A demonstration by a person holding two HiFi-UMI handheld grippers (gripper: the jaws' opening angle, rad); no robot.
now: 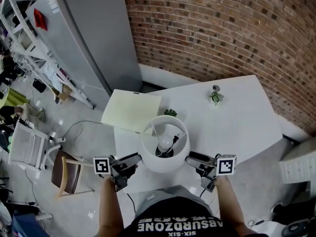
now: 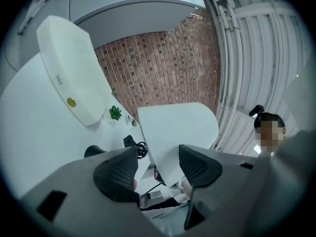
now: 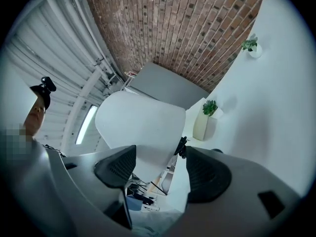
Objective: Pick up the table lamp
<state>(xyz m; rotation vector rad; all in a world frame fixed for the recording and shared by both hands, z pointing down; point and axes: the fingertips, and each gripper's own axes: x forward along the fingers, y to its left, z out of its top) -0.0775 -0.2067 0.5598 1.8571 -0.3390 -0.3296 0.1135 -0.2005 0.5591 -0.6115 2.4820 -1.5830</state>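
I find the lamp [image 1: 157,163] standing at the near edge of the table [image 1: 237,122], with its bulb [image 1: 167,143] visible inside the white shade [image 1: 148,132]. The left gripper [image 1: 134,161] sits at the shade's left side and the right gripper [image 1: 193,161] at its right. Both sets of jaws stand apart. The shade's wall shows in each gap, but I cannot confirm contact.

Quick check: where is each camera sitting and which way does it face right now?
Head view: on the person's head, steeply down onto the table lamp; forearms, left gripper and right gripper show.
Left gripper view: on the left gripper, facing the shade from its left; open jaws show.
Right gripper view: mirrored, from the shade's right; open jaws show.
All three share the lamp.
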